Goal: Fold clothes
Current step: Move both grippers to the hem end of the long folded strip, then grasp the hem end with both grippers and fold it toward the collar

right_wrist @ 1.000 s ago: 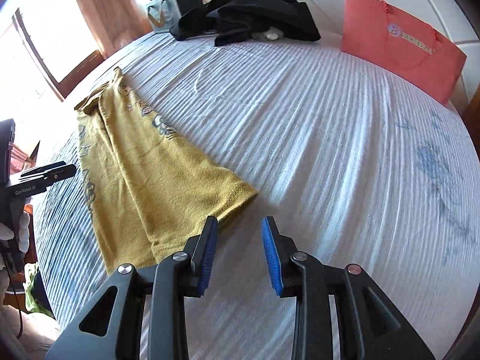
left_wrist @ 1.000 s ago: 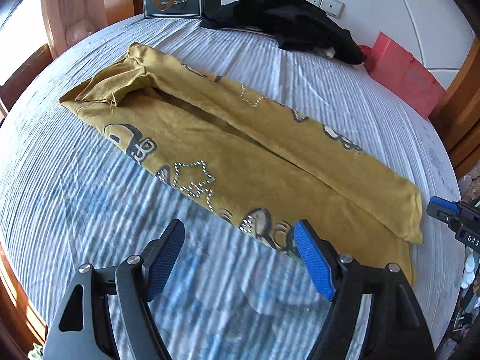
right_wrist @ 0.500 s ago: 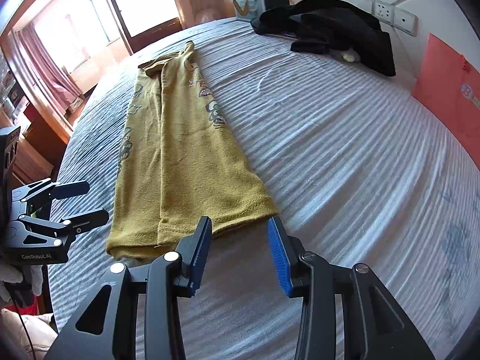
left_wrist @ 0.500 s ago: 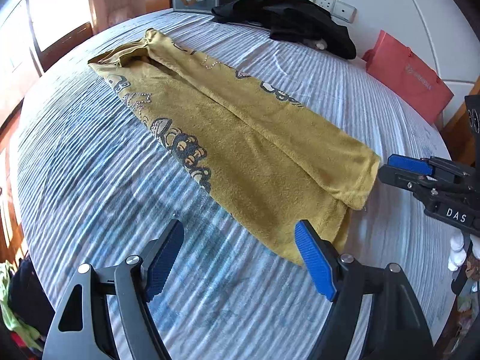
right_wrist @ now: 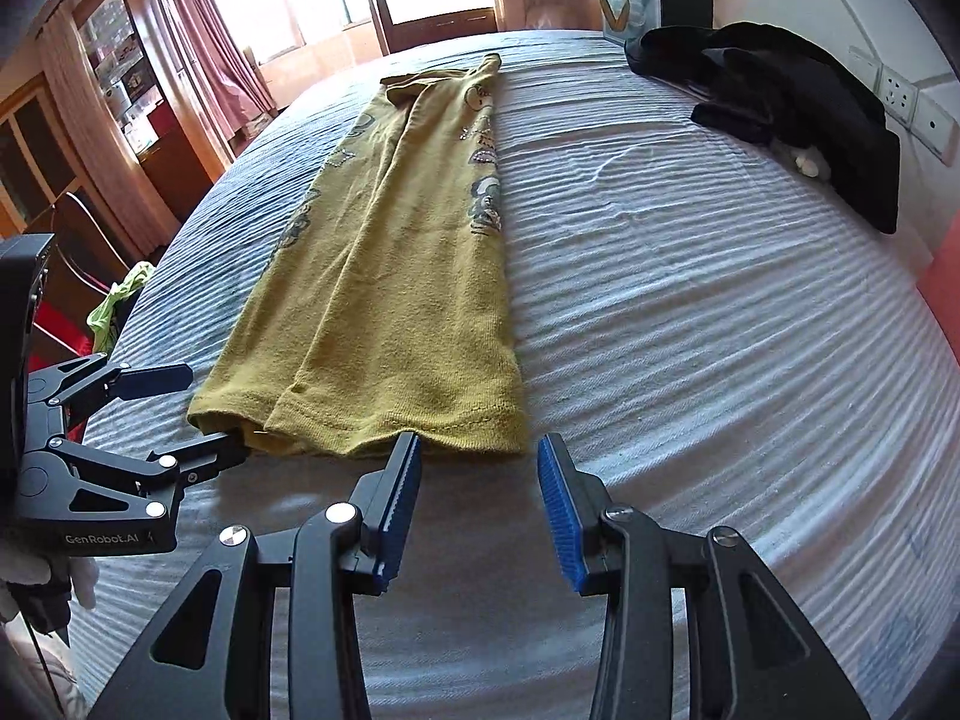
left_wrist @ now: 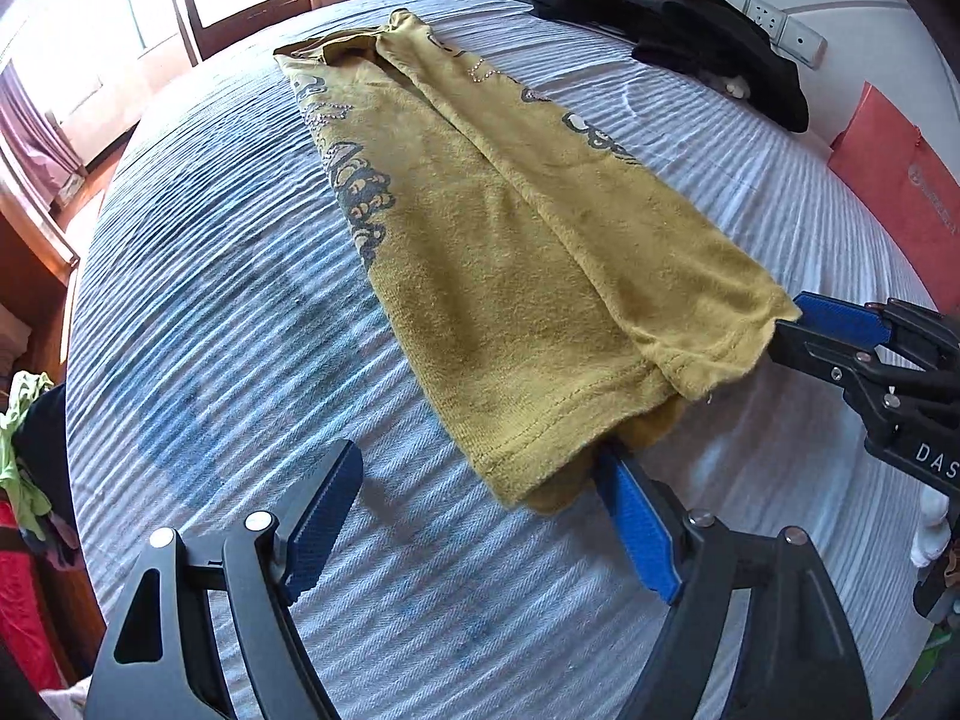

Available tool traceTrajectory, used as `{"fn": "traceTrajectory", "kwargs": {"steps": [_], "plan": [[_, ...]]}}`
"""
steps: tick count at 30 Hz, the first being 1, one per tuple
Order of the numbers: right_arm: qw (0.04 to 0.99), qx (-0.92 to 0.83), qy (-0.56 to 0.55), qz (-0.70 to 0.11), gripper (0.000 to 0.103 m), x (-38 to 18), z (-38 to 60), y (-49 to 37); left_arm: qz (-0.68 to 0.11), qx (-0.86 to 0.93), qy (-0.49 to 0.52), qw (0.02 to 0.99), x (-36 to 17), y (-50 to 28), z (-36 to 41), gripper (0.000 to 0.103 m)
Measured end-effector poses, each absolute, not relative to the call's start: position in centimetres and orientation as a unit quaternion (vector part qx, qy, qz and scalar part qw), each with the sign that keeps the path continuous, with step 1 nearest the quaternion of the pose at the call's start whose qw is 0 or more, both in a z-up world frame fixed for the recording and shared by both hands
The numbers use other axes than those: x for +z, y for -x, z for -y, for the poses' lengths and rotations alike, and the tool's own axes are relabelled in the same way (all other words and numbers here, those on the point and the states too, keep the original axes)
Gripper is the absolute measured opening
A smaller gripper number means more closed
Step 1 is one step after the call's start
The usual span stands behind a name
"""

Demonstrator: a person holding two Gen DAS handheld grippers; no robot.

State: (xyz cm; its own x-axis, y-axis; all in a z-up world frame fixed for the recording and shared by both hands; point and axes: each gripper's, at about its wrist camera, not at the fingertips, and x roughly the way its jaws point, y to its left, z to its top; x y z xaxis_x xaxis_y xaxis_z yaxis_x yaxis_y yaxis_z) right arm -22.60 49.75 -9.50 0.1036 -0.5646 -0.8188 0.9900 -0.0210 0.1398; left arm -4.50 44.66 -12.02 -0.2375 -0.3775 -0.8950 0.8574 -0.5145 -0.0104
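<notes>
**Both grippers at the hem of a lengthwise-folded yellow garment**

The mustard-yellow garment (left_wrist: 510, 252) lay on the striped bedspread (left_wrist: 210, 300) as a long narrow strip, its two long sides already turned in over the middle. In the right wrist view it ran from the near hem toward 12 o'clock, where the neckline end sat. Its near hem lay just in front of both tools.

The left gripper (left_wrist: 480, 516) stood with its jaws spread wide, the right-hand pad touching the hem's corner at about 1 o'clock in its own view; it held nothing. The right gripper (right_wrist: 477, 498) was likewise parted and empty, its left pad at the hem edge at 11 o'clock, with the other hem corner lying in the gap's line.

The cloth looked like a soft, fuzzy knit: light, limp, with no stiffness to keep a shape. Stacked layers would likely slide on each other, so a pinch should catch every layer at once. The stitched hem is the firmest part; taking one hem corner in each gripper seems soundest. The studded print (left_wrist: 327, 114) might snag.

A black garment (right_wrist: 780, 102) lay apart at 2 o'clock.
</notes>
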Motion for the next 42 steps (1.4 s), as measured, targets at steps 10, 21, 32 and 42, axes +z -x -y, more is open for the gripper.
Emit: {"fn": "traceTrajectory", "kwargs": {"steps": [10,21,32,42], "plan": [[0.669,-0.584,-0.335,-0.314,0.040,-10.3,-49.2,22.1,-0.288,-0.732,-0.427,0.445,-12.3,3.8,-44.4,0.081],[0.680,-0.577,-0.319,-0.321,0.040,-9.8,-48.9,21.5,-0.279,-0.737,-0.427,0.444,-12.3,4.4,-44.3,0.080],[0.657,-0.598,-0.339,-0.310,0.012,-9.6,-47.9,20.3,-0.253,-0.782,-0.429,0.376,-10.4,5.3,-43.4,0.015],[0.668,-0.635,-0.318,-0.223,0.010,-3.3,-42.7,19.9,-0.221,-0.822,-0.390,0.351,-4.7,3.3,-34.9,0.014]]}}
